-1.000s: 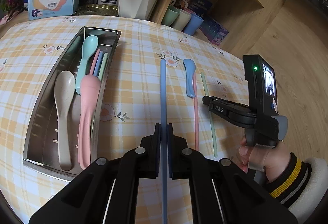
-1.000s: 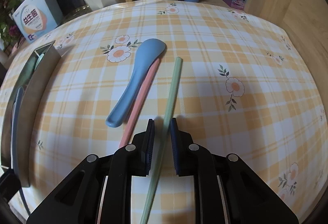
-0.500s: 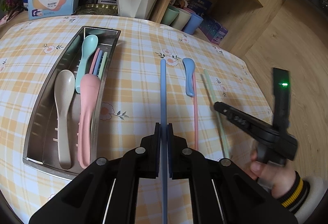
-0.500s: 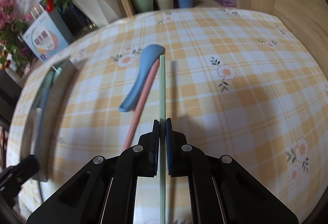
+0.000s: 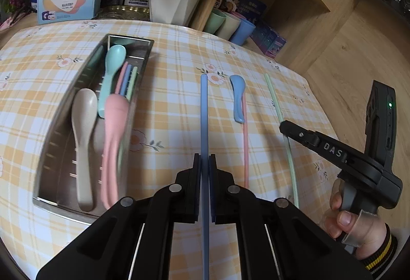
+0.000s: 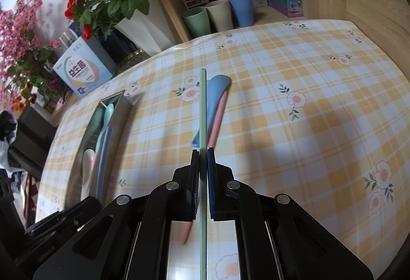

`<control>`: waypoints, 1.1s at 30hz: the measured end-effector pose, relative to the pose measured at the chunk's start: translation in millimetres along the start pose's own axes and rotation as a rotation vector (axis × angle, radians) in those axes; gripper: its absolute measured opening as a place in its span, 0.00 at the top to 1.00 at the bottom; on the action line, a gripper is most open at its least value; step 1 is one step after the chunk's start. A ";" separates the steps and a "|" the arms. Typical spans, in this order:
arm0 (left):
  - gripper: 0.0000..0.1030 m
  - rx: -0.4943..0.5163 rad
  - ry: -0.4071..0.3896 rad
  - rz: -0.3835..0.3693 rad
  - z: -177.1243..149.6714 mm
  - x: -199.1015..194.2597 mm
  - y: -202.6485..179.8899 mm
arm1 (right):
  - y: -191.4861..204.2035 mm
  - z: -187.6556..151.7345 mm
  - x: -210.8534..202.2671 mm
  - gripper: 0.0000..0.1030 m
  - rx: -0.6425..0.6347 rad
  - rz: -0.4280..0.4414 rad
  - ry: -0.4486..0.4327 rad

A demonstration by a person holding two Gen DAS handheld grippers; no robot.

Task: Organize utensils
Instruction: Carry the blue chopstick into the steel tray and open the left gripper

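steel tray, long and rectangular (image 5: 64, 141), lies to the left of both your tools, its long axis running roughly parallel to the sticks you hold, so each stick can go in lengthwise with little turning. your left gripper (image 5: 204, 164) is the nearer one: the tray sits just beside it, while your right gripper (image 6: 203, 159) is well apart from it, with the light blue plastic spoon (image 6: 214, 98) and the pink chopstick (image 6: 216, 124) lying on the yellow checked tablecloth (image 6: 307, 100) between.

your left gripper's jaws are pressed together on a slim blue chopstick (image 5: 203, 111), gripped partway along its length, with the far end pointing away from you. your right gripper's jaws are likewise clamped on a pale green chopstick (image 6: 203, 106), which looks lifted clear of the cloth.

the tray already holds a beige spoon (image 5: 83, 131), a mint spoon (image 5: 112, 70), a pink spoon (image 5: 114, 131) and several chopsticks, all lying along its length. the sticks you hold are thin, smooth and straight, likely to pivot in the pads.
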State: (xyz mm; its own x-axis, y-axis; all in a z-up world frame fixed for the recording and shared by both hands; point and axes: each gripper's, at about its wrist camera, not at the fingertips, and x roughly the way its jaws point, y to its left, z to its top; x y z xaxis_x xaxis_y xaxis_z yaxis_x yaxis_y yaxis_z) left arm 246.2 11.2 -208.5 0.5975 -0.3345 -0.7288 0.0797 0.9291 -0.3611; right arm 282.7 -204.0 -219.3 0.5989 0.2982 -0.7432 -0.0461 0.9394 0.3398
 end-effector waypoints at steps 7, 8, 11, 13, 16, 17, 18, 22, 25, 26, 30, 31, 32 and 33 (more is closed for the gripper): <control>0.94 -0.060 -0.035 0.004 15.5 -24.0 29.2 | -0.3 -1.9 -1.7 0.94 0.012 0.030 -0.001; 0.94 -0.071 -0.041 0.006 17.9 -27.5 33.4 | -0.7 -2.5 -1.3 0.94 0.016 0.036 -0.001; 0.94 -0.104 -0.055 0.021 29.4 -38.9 50.8 | -1.8 -4.3 -0.2 0.94 0.023 0.043 0.000; 0.94 -0.111 -0.062 0.044 39.6 -43.6 61.8 | -3.7 -5.3 1.6 0.94 0.032 0.047 0.004; 0.94 -0.104 -0.060 0.070 53.0 -43.8 70.7 | -6.4 -5.8 3.5 0.94 0.039 0.054 0.007; 0.94 -0.101 -0.055 0.073 55.7 -42.8 73.0 | -7.3 -5.9 3.9 0.94 0.041 0.055 0.007; 0.94 -0.097 -0.044 0.074 60.6 -39.3 75.1 | -8.6 -5.9 4.3 0.94 0.044 0.057 0.007; 0.94 -0.066 -0.013 0.098 76.3 -21.5 80.8 | -13.4 -4.4 6.0 0.94 0.056 0.049 0.004; 0.94 -0.015 0.036 0.126 84.2 1.1 81.8 | -17.1 -3.2 8.2 0.94 0.064 0.044 0.006; 0.94 -0.002 0.046 0.132 84.5 6.0 81.2 | -18.3 -2.9 8.9 0.94 0.067 0.041 0.007; 0.94 0.038 0.095 0.161 86.9 31.1 81.9 | -23.2 -3.3 12.5 0.94 0.079 0.034 0.013; 0.94 0.036 0.103 0.163 87.5 35.0 83.1 | -24.2 -3.4 13.1 0.94 0.082 0.033 0.014; 0.94 0.036 0.115 0.166 87.9 39.4 84.6 | -24.8 -3.7 13.7 0.94 0.084 0.032 0.016; 0.94 0.038 0.125 0.177 87.7 43.5 86.0 | -25.4 -3.9 15.1 0.94 0.085 0.032 0.019</control>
State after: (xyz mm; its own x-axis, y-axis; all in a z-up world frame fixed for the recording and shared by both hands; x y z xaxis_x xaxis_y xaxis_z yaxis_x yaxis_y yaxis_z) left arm 349.0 90.4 -220.2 0.5018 -0.1807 -0.8459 0.0140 0.9795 -0.2010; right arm 289.8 -222.7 -241.4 0.5825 0.3317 -0.7420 0.0040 0.9117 0.4108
